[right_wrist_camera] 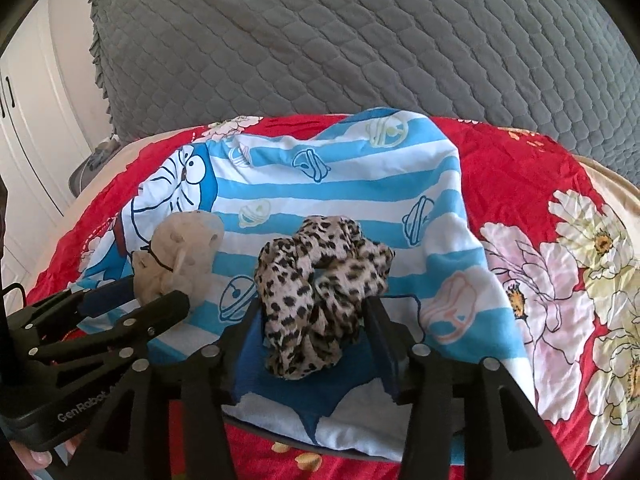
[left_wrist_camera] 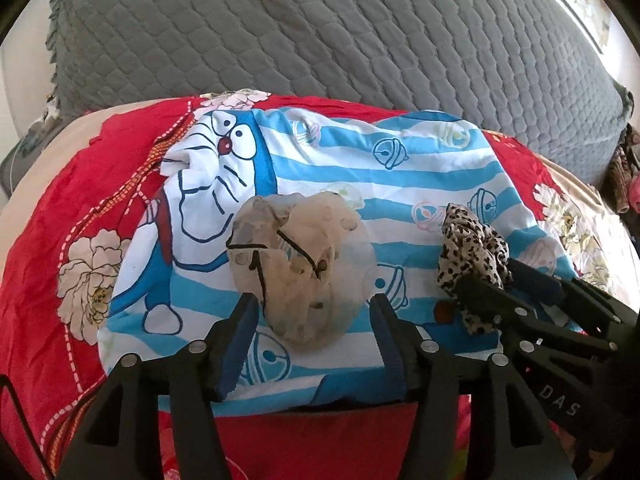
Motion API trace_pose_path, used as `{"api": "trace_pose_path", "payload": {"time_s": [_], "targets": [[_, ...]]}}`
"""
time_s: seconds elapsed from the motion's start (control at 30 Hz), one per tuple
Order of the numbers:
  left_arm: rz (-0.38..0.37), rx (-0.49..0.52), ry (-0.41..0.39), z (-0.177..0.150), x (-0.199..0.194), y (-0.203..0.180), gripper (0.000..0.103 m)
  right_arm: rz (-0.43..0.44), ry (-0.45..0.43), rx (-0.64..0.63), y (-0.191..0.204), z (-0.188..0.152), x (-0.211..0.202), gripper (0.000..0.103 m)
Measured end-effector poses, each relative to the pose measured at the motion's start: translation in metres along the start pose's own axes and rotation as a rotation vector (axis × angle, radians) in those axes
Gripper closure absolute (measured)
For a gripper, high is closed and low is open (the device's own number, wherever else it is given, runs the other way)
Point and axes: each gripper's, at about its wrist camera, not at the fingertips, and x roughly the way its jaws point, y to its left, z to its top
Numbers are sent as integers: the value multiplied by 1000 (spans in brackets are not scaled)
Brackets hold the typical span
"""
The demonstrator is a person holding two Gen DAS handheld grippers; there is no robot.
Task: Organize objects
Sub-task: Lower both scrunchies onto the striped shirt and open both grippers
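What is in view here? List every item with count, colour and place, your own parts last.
sheer beige dotted scrunchie: one, translucent beige with black elastic, on the striped cloth, between the left jaws, not pressed.
leopard-print fabric scrunchie: one, tan and black, on the striped cloth, between the right jaws, not pressed.
blue-and-white striped cartoon cloth: one, spread over the red sheet.
red floral sheet: one, red with pale flowers, beneath the cloth.
grey quilted cover: one, behind the sheet.
left gripper: one, black with blue pads, open.
right gripper: one, black with blue pads, open.
fingertip: one, at the lower left edge.
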Motion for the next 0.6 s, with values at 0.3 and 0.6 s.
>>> {"api": "trace_pose_path", "payload": {"time_s": [0.3,0.6], "targets": [[8,-31,-1,-3,-4,4,33,-7,-3,-17,4,1,-3,44],[10,-35,-14,-6,-11,7,30,-22,-17,-21,4,1,-11,40]]}}
